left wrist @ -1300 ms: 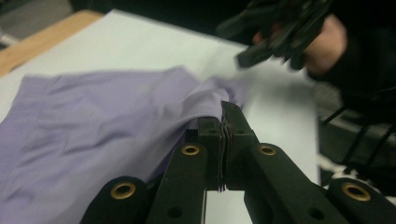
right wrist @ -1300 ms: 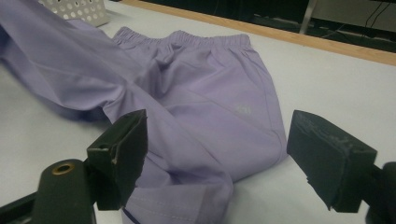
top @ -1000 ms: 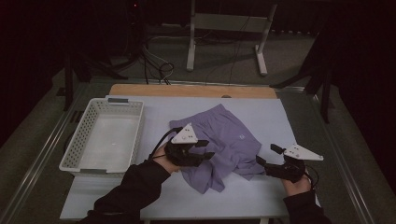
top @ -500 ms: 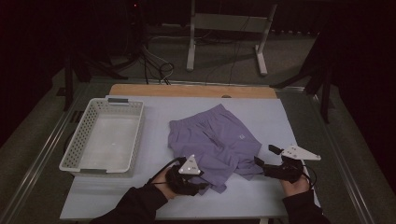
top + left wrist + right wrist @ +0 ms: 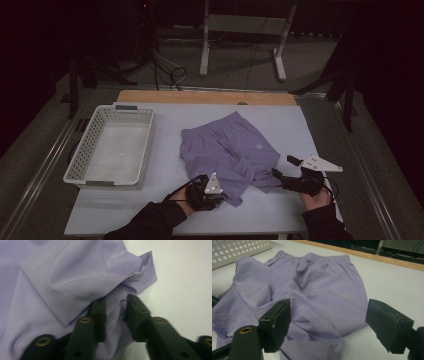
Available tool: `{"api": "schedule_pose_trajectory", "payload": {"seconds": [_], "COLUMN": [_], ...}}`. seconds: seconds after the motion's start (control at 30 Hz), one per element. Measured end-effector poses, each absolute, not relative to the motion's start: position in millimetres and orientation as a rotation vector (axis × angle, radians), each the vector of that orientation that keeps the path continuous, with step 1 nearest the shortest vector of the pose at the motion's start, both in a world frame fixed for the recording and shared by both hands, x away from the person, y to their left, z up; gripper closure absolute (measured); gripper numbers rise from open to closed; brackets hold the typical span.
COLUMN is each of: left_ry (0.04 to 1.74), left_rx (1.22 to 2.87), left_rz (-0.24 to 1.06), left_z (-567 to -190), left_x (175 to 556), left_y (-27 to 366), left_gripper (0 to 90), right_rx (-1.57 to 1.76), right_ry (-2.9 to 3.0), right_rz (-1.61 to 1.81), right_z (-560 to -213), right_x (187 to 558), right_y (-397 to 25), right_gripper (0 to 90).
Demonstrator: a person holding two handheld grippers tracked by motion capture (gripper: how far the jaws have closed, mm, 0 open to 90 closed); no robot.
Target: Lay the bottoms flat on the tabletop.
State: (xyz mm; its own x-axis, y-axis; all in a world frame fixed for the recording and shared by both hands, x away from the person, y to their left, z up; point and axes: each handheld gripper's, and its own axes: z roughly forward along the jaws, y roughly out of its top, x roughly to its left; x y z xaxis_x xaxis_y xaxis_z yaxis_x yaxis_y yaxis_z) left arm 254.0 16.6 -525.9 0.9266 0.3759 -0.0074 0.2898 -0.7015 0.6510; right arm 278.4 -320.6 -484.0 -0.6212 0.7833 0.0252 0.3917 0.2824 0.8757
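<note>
Left tool (image 5: 113, 315): your jaws are clamped on a bunched fold at the hem of the lilac woven shorts with the elastic waistband (image 5: 227, 150), at the near leg corner. The pinch is shallow and sits close to the stitched edge, so a quick pull may let the cloth slide out.
Right tool (image 5: 329, 322): your jaws stand wide apart, released, holding nothing, with the other leg hem low between them. Close too high and you catch only the top layer, or nothing.
Shorts: they lie rumpled in the middle of the pale blue-white tabletop (image 5: 280, 210), waistband far from you, legs toward you. With one corner held, lifting may drag the whole garment sideways and twist it.
White perforated plastic basket (image 5: 110, 150): it stands to your left, well apart from the shorts.
Hard to make out: how many layers your left jaws hold; the fold hides that. The small pale mark on the leg is too blurred to read.
Far edge: the room beyond the wooden strip (image 5: 205, 97) is dark.
</note>
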Motion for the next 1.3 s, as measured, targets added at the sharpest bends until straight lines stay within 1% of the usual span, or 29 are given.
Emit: {"api": "schedule_pose_trajectory", "payload": {"seconds": [0.07, 0.13, 0.23, 0.33, 0.37, 0.6, 0.7, 0.83, 1.07, 1.17, 1.27, 1.3], "left_ry": [0.476, 0.487, 0.512, 0.519, 0.53, 0.536, 0.535, 0.539, 0.55, 0.578, 0.578, 0.587], "left_rx": [2.384, 2.381, 2.358, 2.34, 2.303, 2.221, 2.173, 2.156, 2.149, 2.148, 2.143, 2.135], "left_rz": [0.148, 0.154, 0.153, 0.154, 0.169, 0.19, 0.221, 0.253, 0.262, 0.232, 0.225, 0.225], "left_z": [-526, -526, -524, -520, -513, -490, -477, -469, -467, -473, -477, -479], "left_x": [255, 257, 258, 258, 257, 252, 244, 233, 213, 202, 195, 190], "left_y": [16, 16, 19, 22, 26, 40, 52, 65, 89, 104, 111, 119], "left_gripper": [81.0, 84.4, 86.5, 87.0, 87.1, 87.1, 87.0, 87.2, 87.9, 87.9, 87.8, 87.7], "right_rx": [1.055, 1.056, 1.057, 1.063, 1.067, 1.066, 1.075, 1.075, 1.074, 1.072, 1.071, 1.077], "right_ry": [2.148, 2.148, 2.146, 2.145, 2.141, 2.138, 2.134, 2.135, 2.138, 2.135, 2.138, 2.13], "right_rz": [1.283, 1.287, 1.284, 1.288, 1.289, 1.299, 1.294, 1.293, 1.294, 1.294, 1.296, 1.293], "right_z": [-485, -484, -484, -484, -484, -483, -483, -483, -483, -483, -483, -483], "right_x": [279, 279, 278, 278, 278, 278, 278, 278, 278, 278, 278, 278], "right_y": [-321, -321, -321, -321, -321, -322, -322, -322, -322, -321, -322, -322], "right_gripper": [20.4, 20.4, 20.4, 20.4, 20.4, 20.4, 20.4, 20.4, 20.4, 20.4, 20.4, 20.4]}}
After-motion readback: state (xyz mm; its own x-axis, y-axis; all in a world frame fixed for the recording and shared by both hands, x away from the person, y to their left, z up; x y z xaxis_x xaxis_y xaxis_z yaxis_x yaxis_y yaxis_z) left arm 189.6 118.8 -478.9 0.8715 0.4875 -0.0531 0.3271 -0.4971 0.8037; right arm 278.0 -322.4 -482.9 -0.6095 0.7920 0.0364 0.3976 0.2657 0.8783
